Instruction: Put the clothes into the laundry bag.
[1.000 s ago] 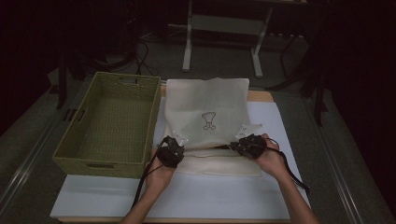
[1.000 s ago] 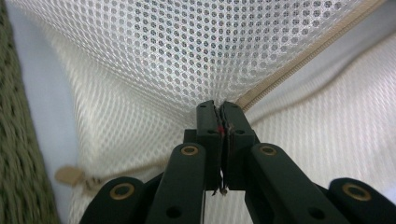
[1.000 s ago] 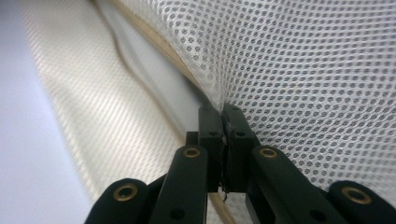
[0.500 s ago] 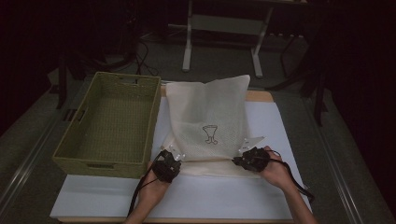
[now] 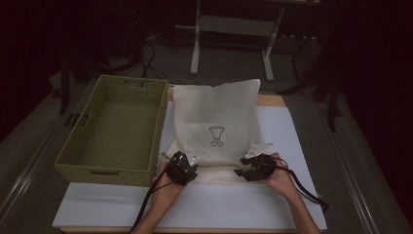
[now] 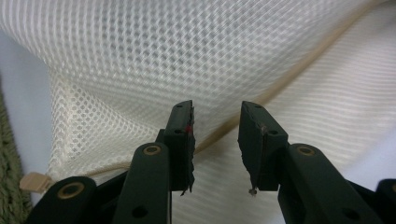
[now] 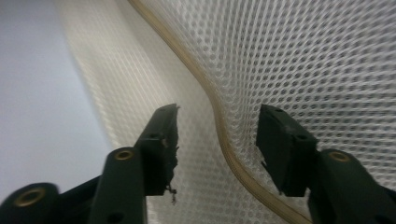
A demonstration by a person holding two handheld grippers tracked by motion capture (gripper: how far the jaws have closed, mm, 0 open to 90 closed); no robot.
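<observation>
Left gripper [image 6: 215,140]: jaws standing apart with a narrow gap, having just been opening. The pads are not pressing on anything; the tan seam [image 6: 243,119] of the mesh laundry bag [image 6: 201,56] is running across behind the gap, the mesh lying loose beyond the tips. A small beige tag [image 6: 32,182] is showing at the bag's corner, left of the jaws, with the green weave of the basket at the picture's far left edge.

Right gripper [image 7: 217,140]: jaws standing wider, also having just been opening. The tan seam [image 7: 219,135] is passing up between them without being pinched; open-weave mesh is lying to its right, finer mesh [image 7: 116,84] to its left, and bare white table surface [image 7: 37,93] beyond that.

High view: both grippers are sitting at the near edge of the cream mesh bag [image 5: 214,117], left gripper [image 5: 187,161] at the near left corner, right gripper [image 5: 246,168] at the near right corner, each held in a hand [image 5: 168,187] coming in from the bottom edge. The bag is lying flat on the white table mat [image 5: 287,141], spread out away from the person, its far end reaching over the mat's far edge. A small dark emblem [image 5: 216,136] is showing near the bag's middle. The green woven basket [image 5: 73,161] is standing just left of the bag, its right wall close beside the bag's left edge.
</observation>
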